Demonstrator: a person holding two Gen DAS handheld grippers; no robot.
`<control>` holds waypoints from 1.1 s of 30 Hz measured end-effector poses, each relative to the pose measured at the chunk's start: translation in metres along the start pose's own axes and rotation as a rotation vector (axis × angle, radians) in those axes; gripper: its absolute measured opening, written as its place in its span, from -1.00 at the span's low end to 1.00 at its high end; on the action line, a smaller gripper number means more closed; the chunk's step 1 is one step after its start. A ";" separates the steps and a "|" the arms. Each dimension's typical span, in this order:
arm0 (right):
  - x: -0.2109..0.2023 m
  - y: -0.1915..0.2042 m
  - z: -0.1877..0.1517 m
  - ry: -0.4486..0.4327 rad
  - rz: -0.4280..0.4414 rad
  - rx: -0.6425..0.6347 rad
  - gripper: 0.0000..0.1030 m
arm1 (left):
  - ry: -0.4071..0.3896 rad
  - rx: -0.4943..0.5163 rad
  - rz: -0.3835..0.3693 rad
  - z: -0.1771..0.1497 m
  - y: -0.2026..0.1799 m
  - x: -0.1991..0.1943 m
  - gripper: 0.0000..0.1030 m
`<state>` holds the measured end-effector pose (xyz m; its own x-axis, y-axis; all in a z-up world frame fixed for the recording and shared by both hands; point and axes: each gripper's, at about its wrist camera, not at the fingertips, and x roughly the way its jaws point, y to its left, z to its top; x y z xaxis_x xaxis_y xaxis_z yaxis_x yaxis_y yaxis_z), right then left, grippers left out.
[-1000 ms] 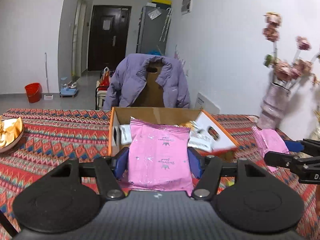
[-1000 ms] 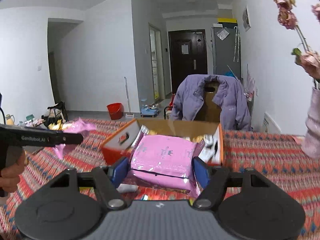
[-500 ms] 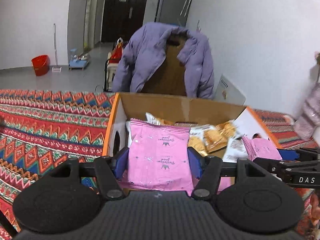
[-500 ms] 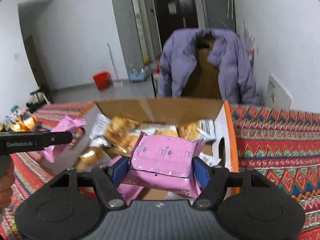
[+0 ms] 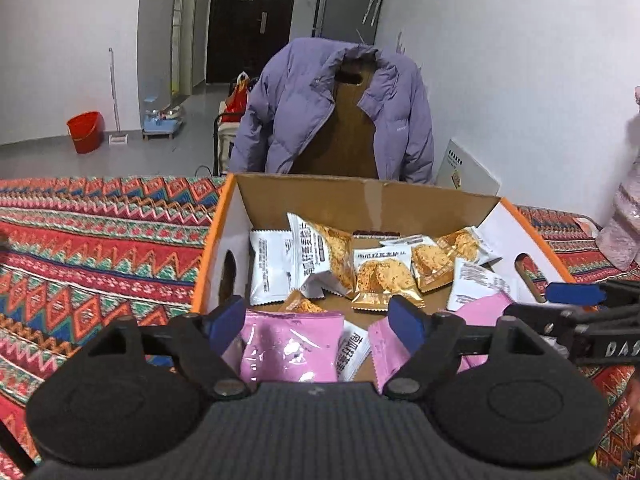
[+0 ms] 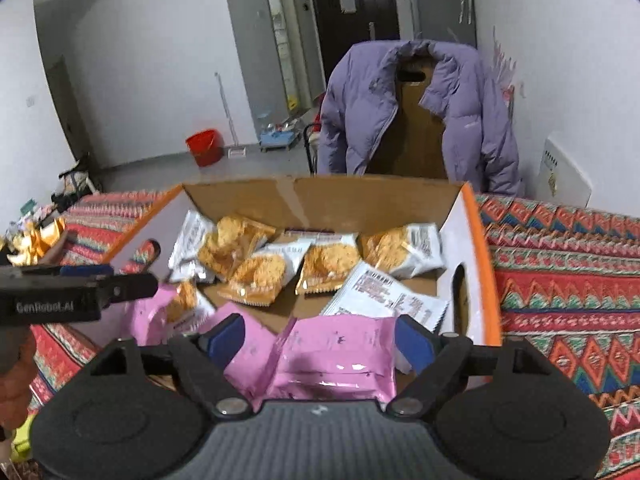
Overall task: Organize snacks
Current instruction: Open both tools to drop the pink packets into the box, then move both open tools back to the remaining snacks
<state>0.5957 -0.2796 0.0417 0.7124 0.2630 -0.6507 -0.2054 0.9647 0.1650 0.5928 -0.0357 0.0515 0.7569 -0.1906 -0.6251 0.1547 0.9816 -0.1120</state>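
Note:
An open cardboard box [image 5: 216, 240] with an orange rim [image 6: 480, 260] holds several white packets of golden cakes [image 5: 380, 272]. My left gripper [image 5: 318, 320] hangs over the box's near edge with its jaws opening. A pink snack packet [image 5: 288, 344] lies loose in the box beneath them, with no pad pressing on it. My right gripper [image 6: 320, 340] hovers over the same box, jaws opening too. Its pink packet [image 6: 336, 356] has sagged into the box, clear of the left pad. Each gripper shows in the other's view: the right gripper [image 5: 572, 296], the left gripper [image 6: 80, 280].
The box sits on a table under a red zigzag-patterned cloth [image 5: 100, 248]. Behind it stands a chair draped with a purple jacket [image 5: 332, 112]. A pink vase [image 5: 624, 232] is at the right, gold wrappers [image 6: 32, 240] at the left. A red bucket [image 5: 84, 130] stands on the floor.
Both grippers moved forward and down over the box. Their jaws widened and both pink packets, gripped before, dropped into the box.

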 end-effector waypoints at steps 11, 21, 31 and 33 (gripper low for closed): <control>-0.093 0.017 -0.006 -0.093 -0.032 -0.039 0.79 | -0.073 0.043 -0.014 -0.009 -0.014 -0.091 0.65; -0.176 0.040 -0.039 -0.173 -0.045 -0.079 0.83 | -0.164 0.073 -0.007 -0.050 -0.013 -0.188 0.76; -0.241 0.064 -0.104 -0.245 -0.022 -0.121 0.94 | -0.272 0.149 0.044 -0.118 -0.016 -0.266 0.90; -0.256 0.072 -0.123 -0.263 -0.032 -0.137 1.00 | -0.290 0.168 0.050 -0.140 -0.017 -0.281 0.91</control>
<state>0.3161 -0.2797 0.1286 0.8654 0.2452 -0.4369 -0.2564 0.9660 0.0342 0.2887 0.0025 0.1205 0.9115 -0.1615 -0.3781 0.1970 0.9788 0.0568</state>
